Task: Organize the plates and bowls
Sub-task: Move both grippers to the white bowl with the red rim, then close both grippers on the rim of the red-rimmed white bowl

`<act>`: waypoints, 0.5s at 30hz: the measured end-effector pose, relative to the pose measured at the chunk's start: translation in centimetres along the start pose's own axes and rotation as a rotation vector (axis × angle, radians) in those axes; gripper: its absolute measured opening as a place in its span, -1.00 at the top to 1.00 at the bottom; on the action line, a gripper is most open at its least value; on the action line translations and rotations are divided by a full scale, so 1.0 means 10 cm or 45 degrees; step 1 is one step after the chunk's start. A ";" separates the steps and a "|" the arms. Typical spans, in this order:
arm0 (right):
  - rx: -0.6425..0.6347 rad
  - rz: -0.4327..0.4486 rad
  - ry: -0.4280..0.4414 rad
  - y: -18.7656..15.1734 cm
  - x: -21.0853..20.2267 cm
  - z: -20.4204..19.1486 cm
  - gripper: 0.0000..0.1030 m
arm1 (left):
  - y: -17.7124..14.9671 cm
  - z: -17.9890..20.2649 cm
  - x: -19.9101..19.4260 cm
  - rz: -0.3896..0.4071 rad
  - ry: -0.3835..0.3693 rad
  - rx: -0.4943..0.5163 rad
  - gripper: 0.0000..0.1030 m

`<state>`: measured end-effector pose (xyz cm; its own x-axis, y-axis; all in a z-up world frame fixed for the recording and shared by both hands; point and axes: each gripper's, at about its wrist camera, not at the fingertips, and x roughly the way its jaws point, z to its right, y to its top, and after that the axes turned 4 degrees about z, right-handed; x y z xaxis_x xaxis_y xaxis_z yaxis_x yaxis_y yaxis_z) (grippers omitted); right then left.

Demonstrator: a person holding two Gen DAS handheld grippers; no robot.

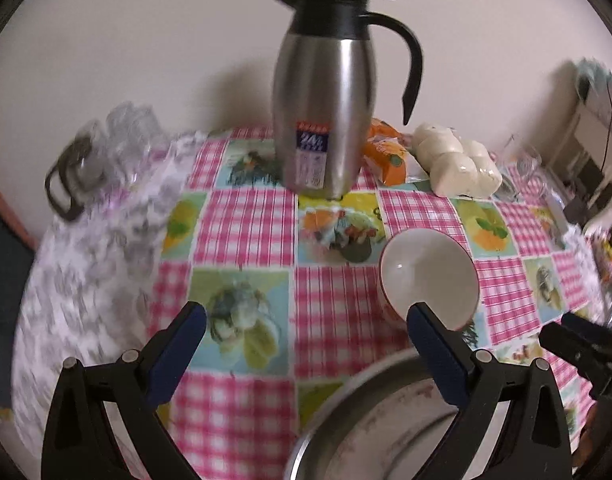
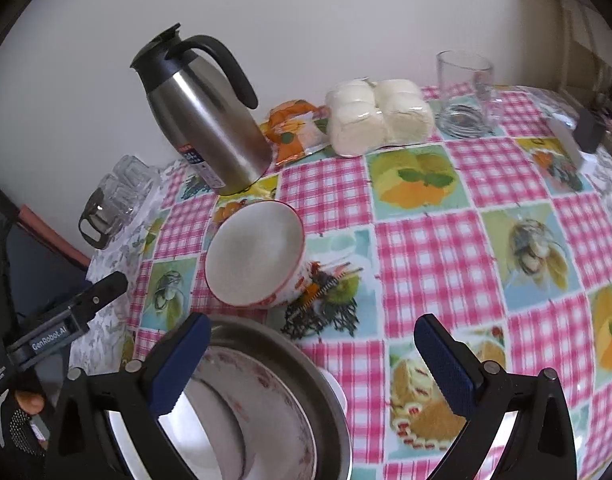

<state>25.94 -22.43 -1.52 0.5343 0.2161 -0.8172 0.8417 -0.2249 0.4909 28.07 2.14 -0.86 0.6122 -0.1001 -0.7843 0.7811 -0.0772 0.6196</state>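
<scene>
The white bowl (image 2: pixel 254 255) with the red rim and flowered outside lies tipped on its side on the desk (image 2: pixel 433 240), its mouth turned toward the cameras. It sits ahead and to the left of the right hand-held gripper (image 2: pixel 311 360), and ahead and to the right of the left hand-held gripper (image 1: pixel 306 344), whose right finger (image 1: pixel 437 352) overlaps the bowl's near rim in the left wrist view; whether they touch cannot be told. Just nearer than the bowl, under the right hand-held gripper's left finger (image 2: pixel 182 364), stands a steel basin (image 2: pixel 306 384) with a flower-edged plate (image 2: pixel 242 408) inside it. Something white shows just past the basin's right wall, too hidden to name.

Both hand-held grippers stand wide apart at the tips and hold nothing. The left one appears in the right wrist view off to the left, with a gloved hand (image 2: pixel 22 420) at its grip.

Beyond the bowl, a steel thermos jug (image 2: pixel 202 116) with a black lid and handle stands upright near the wall, directly behind the bowl from the right hand-held gripper. To the right of the jug lie an orange packet (image 2: pixel 294 128) and, touching it, a clear pack of white buns (image 2: pixel 377 116). Farther right stand a glass mug (image 2: pixel 465 80) and a glass dish (image 2: pixel 461 122) just beside it. Far left of the jug, at the desk's edge, sits a cluster of small glasses (image 2: pixel 118 192) in a holder with a dark handle. A pink checked cloth with food pictures covers the desk.
</scene>
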 end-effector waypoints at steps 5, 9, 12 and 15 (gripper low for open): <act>-0.036 -0.042 -0.021 0.17 0.22 -0.03 -0.99 | 0.17 0.02 0.18 -0.062 -0.139 -0.106 -0.95; -0.070 -0.092 -0.012 0.24 0.44 -0.08 -0.79 | 0.23 0.12 0.34 -0.070 -0.136 -0.076 -0.95; -0.106 -0.117 -0.037 0.29 0.58 -0.12 -0.68 | 0.27 0.21 0.48 -0.100 -0.133 -0.005 -0.95; -0.111 -0.149 -0.033 0.33 0.72 -0.12 -0.54 | 0.26 0.25 0.63 -0.158 -0.150 0.028 -0.95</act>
<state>32.70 -20.43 -5.44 0.4306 0.2109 -0.8775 0.9024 -0.1160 0.4150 33.66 -1.15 -4.05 0.4918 -0.2043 -0.8464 0.8460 -0.1179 0.5200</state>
